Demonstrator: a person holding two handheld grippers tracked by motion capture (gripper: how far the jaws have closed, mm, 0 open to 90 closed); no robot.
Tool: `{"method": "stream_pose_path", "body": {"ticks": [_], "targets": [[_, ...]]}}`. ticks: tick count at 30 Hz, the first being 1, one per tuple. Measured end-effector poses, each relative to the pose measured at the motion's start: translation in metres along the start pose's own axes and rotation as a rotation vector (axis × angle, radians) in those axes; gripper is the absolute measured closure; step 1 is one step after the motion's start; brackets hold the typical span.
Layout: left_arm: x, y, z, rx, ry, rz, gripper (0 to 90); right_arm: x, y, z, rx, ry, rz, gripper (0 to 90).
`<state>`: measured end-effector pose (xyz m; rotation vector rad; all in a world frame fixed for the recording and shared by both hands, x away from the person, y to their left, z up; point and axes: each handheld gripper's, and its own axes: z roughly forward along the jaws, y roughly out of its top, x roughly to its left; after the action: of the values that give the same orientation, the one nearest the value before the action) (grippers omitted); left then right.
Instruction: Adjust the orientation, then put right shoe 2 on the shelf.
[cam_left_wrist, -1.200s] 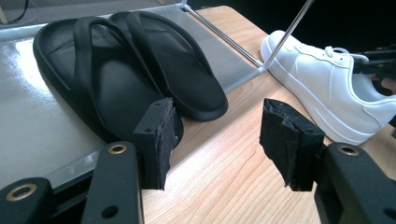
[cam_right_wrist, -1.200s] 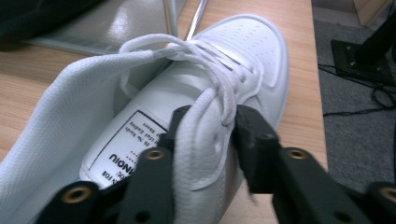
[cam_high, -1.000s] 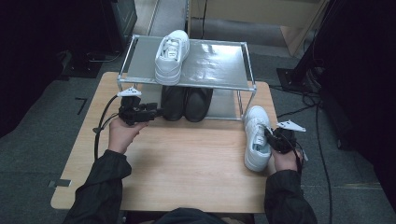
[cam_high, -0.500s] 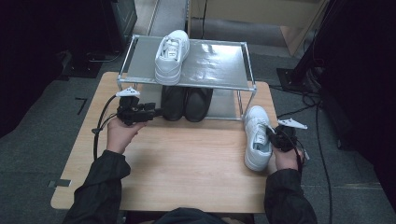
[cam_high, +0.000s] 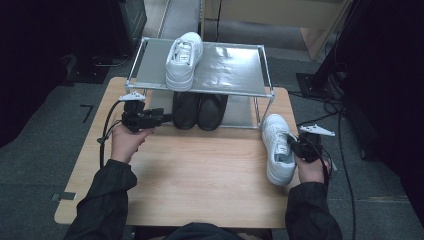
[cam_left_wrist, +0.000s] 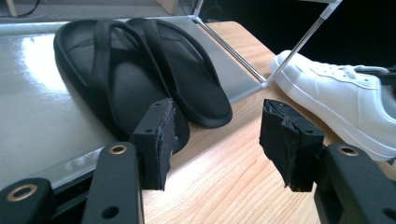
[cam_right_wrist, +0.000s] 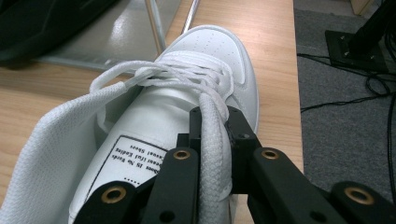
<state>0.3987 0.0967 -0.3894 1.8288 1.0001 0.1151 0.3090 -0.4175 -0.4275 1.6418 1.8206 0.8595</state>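
Right gripper view shows the right gripper (cam_right_wrist: 212, 128) clamped on the collar of the white lace-up leather sneaker (cam_right_wrist: 187, 121), which lies toe-first toward the two-tier metal shoe rack (cam_high: 262, 70), just beside its right leg.

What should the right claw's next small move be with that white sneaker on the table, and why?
Probably lift it straight up a little. The right claw has just closed on the collar of the white sneaker, which lies by the rack's corner post. Its mate sits on the top shelf with bare space beside it, the likely destination.
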Motion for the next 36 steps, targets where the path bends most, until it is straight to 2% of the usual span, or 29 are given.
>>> {"method": "stream_pose_path", "body": {"ticks": [4,8,14,20,21,27,29,32,34,35,36], "targets": [[0.001,0.003,-0.004,-0.009,0.006,0.001,45.1,0.0,0.003,-0.011,-0.01,0.013,0.004,84.4],[0.003,0.005,-0.008,-0.022,0.002,-0.018,45.0,0.0,0.006,-0.02,-0.012,0.021,-0.003,84.4],[0.004,0.007,-0.01,0.005,0.025,-0.005,45.3,0.004,0.014,-0.04,-0.024,0.03,-0.028,84.4],[0.002,0.017,-0.013,-0.013,0.028,0.016,44.9,0.008,0.017,-0.056,-0.03,0.051,-0.039,84.4],[0.002,0.018,-0.015,-0.038,0.022,0.006,44.9,0.009,0.017,-0.06,-0.034,0.066,-0.045,84.4],[0.005,0.019,-0.021,-0.058,0.032,-0.019,45.7,0.023,0.022,-0.077,-0.034,0.15,-0.071,84.5],[0.005,0.023,-0.023,-0.038,0.046,-0.014,46.2,0.03,0.026,-0.081,-0.037,0.169,-0.094,84.4],[0.005,0.03,-0.026,-0.046,0.052,0.001,46.5,0.038,0.032,-0.087,-0.042,0.205,-0.113,84.4],[0.006,0.032,-0.028,-0.083,0.036,-0.026,46.6,0.044,0.037,-0.092,-0.048,0.233,-0.123,84.4],[0.008,0.034,-0.028,-0.075,0.034,-0.035,46.5,0.047,0.039,-0.094,-0.05,0.243,-0.128,84.5],[0.008,0.035,-0.028,-0.057,0.054,-0.022,46.4,0.05,0.042,-0.096,-0.049,0.259,-0.134,84.5]]}}
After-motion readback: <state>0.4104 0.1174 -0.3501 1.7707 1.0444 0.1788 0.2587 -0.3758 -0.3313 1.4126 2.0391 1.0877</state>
